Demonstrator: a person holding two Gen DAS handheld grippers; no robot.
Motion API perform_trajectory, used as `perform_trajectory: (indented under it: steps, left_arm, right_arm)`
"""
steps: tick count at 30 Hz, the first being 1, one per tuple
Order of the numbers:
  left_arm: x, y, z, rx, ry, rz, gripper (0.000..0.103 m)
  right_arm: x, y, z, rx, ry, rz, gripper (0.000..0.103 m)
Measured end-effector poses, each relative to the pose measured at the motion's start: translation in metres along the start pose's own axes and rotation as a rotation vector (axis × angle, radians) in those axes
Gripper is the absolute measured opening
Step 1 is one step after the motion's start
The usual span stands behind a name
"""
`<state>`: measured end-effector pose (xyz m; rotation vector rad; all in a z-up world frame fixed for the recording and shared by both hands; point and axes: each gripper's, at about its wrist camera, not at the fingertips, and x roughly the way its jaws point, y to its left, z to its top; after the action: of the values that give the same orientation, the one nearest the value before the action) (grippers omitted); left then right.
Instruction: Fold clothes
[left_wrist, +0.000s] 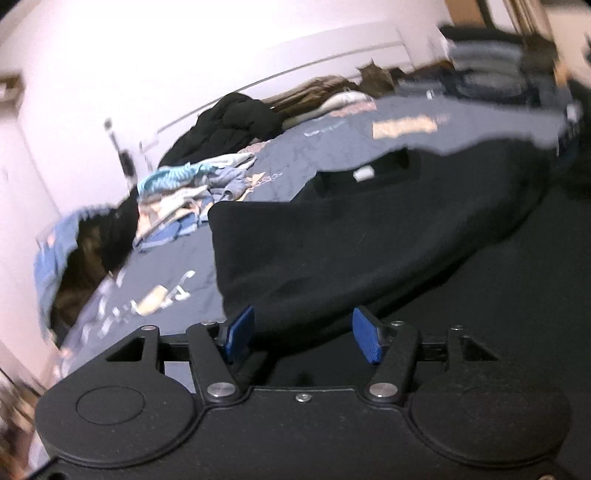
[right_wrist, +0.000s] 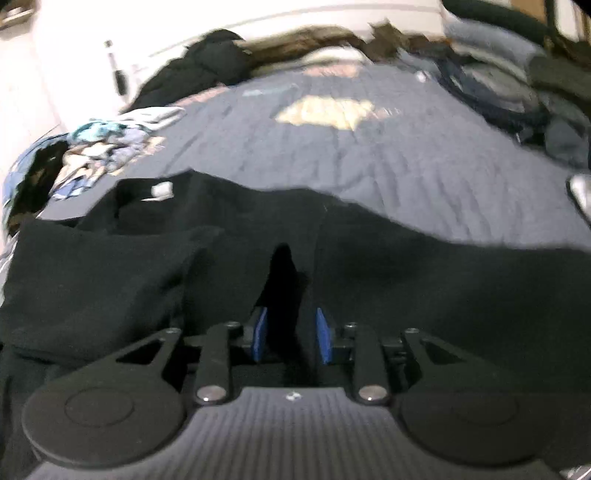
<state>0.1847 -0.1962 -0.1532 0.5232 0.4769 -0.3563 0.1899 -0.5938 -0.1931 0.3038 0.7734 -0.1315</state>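
Observation:
A black garment (left_wrist: 351, 236) lies spread on the grey-blue bed cover, its neck label (left_wrist: 364, 173) facing up and one side folded over. My left gripper (left_wrist: 303, 336) stands open at the garment's near edge, blue pads (left_wrist: 240, 330) wide apart with only the hem between them. In the right wrist view the same black garment (right_wrist: 424, 280) fills the foreground. My right gripper (right_wrist: 291, 334) has its blue pads (right_wrist: 322, 336) closed in on a raised ridge of the black cloth (right_wrist: 284, 280), which stands up between them.
A heap of mixed light clothes (left_wrist: 184, 195) lies left of the garment, with a dark jacket (left_wrist: 229, 125) behind it. Folded stacks (right_wrist: 517, 74) sit at the far right of the bed cover (right_wrist: 369, 158). A white wall runs behind.

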Motion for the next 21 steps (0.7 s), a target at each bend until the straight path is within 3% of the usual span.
perform_trajectory:
  steps: [9,10,11,13,15,18,20,21]
  left_arm:
    - [0.042,-0.006,-0.027,0.254,0.008,0.099,0.059]
    - [0.046,-0.007,-0.030,0.282,0.008,0.110,0.051]
    - [0.051,-0.008,-0.033,0.310,0.009,0.121,0.034]
    - [0.058,-0.006,-0.039,0.353,0.012,0.143,0.024]
    - [0.056,0.012,-0.040,0.318,0.019,0.164,0.025]
    - [0.052,0.040,-0.042,0.266,0.029,0.195,0.027]
    - [0.056,0.051,-0.049,0.243,0.072,0.196,0.041]
    - [0.059,0.053,-0.053,0.235,0.093,0.191,0.042]
  right_arm:
    - [0.018,0.005,-0.003,0.031,-0.012,-0.029,0.028]
    - [0.019,0.007,-0.003,0.029,-0.014,-0.033,0.028]
    - [0.020,0.008,-0.003,0.027,-0.017,-0.037,0.026]
    - [0.018,0.010,-0.003,0.029,-0.028,-0.032,0.012]
    - [0.013,0.010,-0.004,0.035,-0.042,-0.022,0.000]
    - [0.004,0.018,-0.003,0.045,-0.064,0.037,0.000]
    - [-0.001,0.030,-0.002,0.017,-0.077,0.049,0.000]
    - [-0.001,0.035,-0.002,0.004,-0.074,0.047,0.000]
